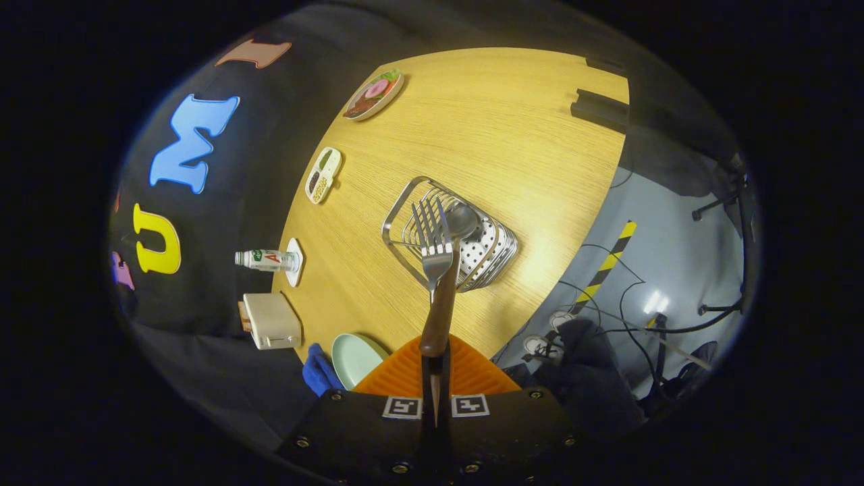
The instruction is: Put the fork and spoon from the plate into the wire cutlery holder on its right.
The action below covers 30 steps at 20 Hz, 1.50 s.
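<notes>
— How far along am I?
— The spoon (pixel 464 221) already sits in the wire holder (pixel 451 233). My claw (pixel 436 391) grips the fork (pixel 435 270) by its handle, tines just above the holder. The fork is still to drop in.

We are in a staged recording booth, not a real kitchen: black cloth hangs behind a round wooden table (pixel 513 135) set with dummy food plates (pixel 373 94), a small bottle (pixel 266 259) and a wire cutlery holder (pixel 466 243), while loose cables (pixel 628 317) and striped hazard tape (pixel 607 263) cross the grey floor (pixel 668 229).
</notes>
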Motion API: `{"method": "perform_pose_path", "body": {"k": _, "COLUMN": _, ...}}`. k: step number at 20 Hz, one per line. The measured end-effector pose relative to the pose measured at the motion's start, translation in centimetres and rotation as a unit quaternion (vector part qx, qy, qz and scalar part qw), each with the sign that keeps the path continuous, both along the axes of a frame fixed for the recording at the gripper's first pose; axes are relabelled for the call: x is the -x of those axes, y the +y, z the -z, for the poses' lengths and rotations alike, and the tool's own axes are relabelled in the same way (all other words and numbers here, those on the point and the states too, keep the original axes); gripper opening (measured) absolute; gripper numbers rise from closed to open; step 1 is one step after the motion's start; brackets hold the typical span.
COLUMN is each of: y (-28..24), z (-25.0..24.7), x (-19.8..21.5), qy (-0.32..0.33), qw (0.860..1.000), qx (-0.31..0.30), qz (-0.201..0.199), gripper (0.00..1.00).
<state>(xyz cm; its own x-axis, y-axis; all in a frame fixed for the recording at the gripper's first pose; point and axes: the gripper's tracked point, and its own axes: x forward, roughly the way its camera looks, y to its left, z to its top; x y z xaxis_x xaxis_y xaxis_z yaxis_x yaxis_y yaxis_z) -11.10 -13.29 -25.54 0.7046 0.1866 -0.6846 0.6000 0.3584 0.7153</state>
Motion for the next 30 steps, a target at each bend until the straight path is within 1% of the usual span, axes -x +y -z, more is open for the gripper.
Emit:
{"method": "perform_pose_path", "body": {"k": 2, "y": 0.4, "z": -0.4, "x": -0.7, "qy": 0.003, "qw": 1.0, "qx": -0.025, "qz": -0.003, "gripper": 0.02}}
{"method": "perform_pose_path", "body": {"k": 6, "y": 0.3, "z": -0.5, "x": -0.6, "qy": 0.014, "qw": 0.999, "qx": -0.048, "qz": -0.015, "gripper": 0.02}}
{"method": "perform_pose_path", "body": {"k": 9, "y": -0.2, "z": -1.7, "x": -0.9, "qy": 0.02, "qw": 0.993, "qx": -0.111, "qz": -0.019, "gripper": 0.02}}
{"method": "perform_pose_path", "body": {"k": 11, "y": 0.3, "z": -1.9, "x": -1.3, "qy": 0.034, "qw": 0.989, "qx": -0.139, "qz": -0.029, "gripper": 0.02}}
{"method": "perform_pose_path", "body": {"k": 12, "y": 0.6, "z": -2.1, "x": -1.5, "qy": 0.038, "qw": 0.987, "qx": -0.152, "qz": -0.027, "gripper": 0.05}}
{"method": "perform_pose_path", "body": {"k": 13, "y": 0.4, "z": -2.1, "x": -1.8, "qy": 0.042, "qw": 0.986, "qx": -0.157, "qz": -0.026, "gripper": 0.05}}
{"method": "perform_pose_path", "body": {"k": 14, "y": 0.3, "z": -2.0, "x": -1.6, "qy": 0.05, "qw": 0.985, "qx": -0.16, "qz": -0.027, "gripper": 0.08}}
{"method": "perform_pose_path", "body": {"k": 16, "y": 0.0, "z": -2.3, "x": -1.2, "qy": 0.057, "qw": 0.985, "qx": -0.163, "qz": -0.026, "gripper": 0.1}}
{"method": "perform_pose_path", "body": {"k": 19, "y": -1.1, "z": -2.8, "x": -1.8, "qy": 0.052, "qw": 0.985, "qx": -0.164, "qz": -0.018, "gripper": 0.11}}
{"method": "perform_pose_path", "body": {"k": 20, "y": -1.2, "z": -3.0, "x": -1.8, "qy": 0.05, "qw": 0.985, "qx": -0.163, "qz": -0.014, "gripper": 0.14}}
{"method": "perform_pose_path", "body": {"k": 25, "y": -2.3, "z": -3.1, "x": -1.4, "qy": 0.053, "qw": 0.988, "qx": -0.146, "qz": -0.001, "gripper": 0.14}}
{"method": "perform_pose_path", "body": {"k": 26, "y": -2.6, "z": -3.0, "x": -1.2, "qy": 0.054, "qw": 0.989, "qx": -0.139, "qz": 0.005, "gripper": 0.17}}
{"method": "perform_pose_path", "body": {"k": 27, "y": -3.0, "z": -3.0, "x": -1.0, "qy": 0.054, "qw": 0.99, "qx": -0.133, "qz": 0.008, "gripper": 0.23}}
{"method": "perform_pose_path", "body": {"k": 28, "y": -3.0, "z": -3.0, "x": -1.0, "qy": 0.052, "qw": 0.99, "qx": -0.129, "qz": 0.012, "gripper": 0.23}}
{"method": "perform_pose_path", "body": {"k": 30, "y": -3.5, "z": -3.2, "x": -0.6, "qy": 0.052, "qw": 0.992, "qx": -0.117, "qz": 0.018, "gripper": 0.41}}
